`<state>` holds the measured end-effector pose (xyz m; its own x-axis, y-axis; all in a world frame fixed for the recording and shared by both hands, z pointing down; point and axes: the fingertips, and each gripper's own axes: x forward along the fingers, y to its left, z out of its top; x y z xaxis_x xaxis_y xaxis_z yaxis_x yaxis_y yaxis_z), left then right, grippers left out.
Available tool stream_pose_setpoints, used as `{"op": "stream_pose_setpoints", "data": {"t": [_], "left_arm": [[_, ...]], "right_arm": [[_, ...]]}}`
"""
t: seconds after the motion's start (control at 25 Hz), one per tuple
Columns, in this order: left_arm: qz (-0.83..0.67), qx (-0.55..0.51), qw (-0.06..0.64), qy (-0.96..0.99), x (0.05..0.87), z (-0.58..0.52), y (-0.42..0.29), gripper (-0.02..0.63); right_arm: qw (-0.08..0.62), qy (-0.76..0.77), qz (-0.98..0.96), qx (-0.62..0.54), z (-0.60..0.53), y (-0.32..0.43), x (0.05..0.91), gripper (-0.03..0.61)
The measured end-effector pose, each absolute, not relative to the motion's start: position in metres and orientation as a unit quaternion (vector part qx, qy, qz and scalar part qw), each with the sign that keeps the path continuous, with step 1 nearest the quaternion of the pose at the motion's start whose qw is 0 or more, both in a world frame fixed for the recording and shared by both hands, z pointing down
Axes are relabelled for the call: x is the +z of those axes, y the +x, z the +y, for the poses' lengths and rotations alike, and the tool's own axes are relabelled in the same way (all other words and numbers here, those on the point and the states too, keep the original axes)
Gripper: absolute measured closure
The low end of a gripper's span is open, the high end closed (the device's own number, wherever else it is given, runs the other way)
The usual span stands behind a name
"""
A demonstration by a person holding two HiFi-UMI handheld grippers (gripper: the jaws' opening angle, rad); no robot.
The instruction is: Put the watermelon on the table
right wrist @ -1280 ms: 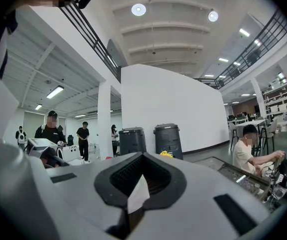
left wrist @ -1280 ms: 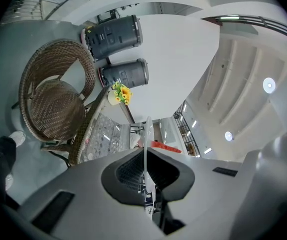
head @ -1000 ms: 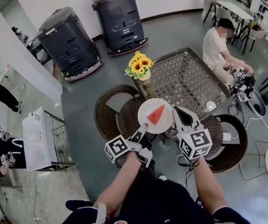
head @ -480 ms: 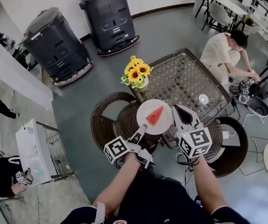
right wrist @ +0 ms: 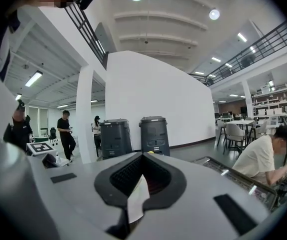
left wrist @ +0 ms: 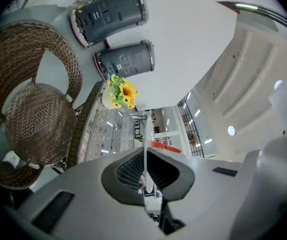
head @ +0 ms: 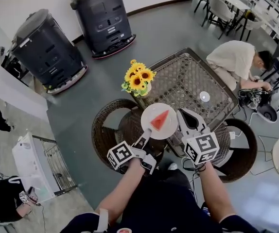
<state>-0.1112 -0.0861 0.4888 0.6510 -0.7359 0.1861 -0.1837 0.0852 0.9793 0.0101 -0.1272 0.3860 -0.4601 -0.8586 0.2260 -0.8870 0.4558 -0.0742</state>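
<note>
A: Arms?
B: Left forearm (head: 123, 191) and right forearm (head: 213, 191) both reach forward, side by side, apart.
A: Grippers?
B: Left gripper (head: 146, 134) has its jaws closed on the near-left rim of the plate (head: 169, 129). Right gripper (head: 181, 114) has its jaws pinched on the right rim. Marker cubes face up.

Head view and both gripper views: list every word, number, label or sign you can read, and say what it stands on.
No readable words or numbers anywhere.
The cube on the left gripper: black-and-white square pattern, no letters.
The cube on the right gripper: the same kind of pattern.
The dark machines: front panel marks too small to read.
The plate and watermelon: no print.
</note>
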Motion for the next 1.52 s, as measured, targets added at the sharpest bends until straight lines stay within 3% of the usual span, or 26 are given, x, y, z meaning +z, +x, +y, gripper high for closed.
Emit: {"op": "stream_pose_setpoints", "data": {"t": [1.52], "left_arm": [[-0.416, -0.179, 0.661, 0.599, 0.607, -0.190, -0.064, 0.600]], "right_arm": [[0.118, 0.479, -0.859, 0.140, -0.232, 0.068, 0.480, 0.575]]}}
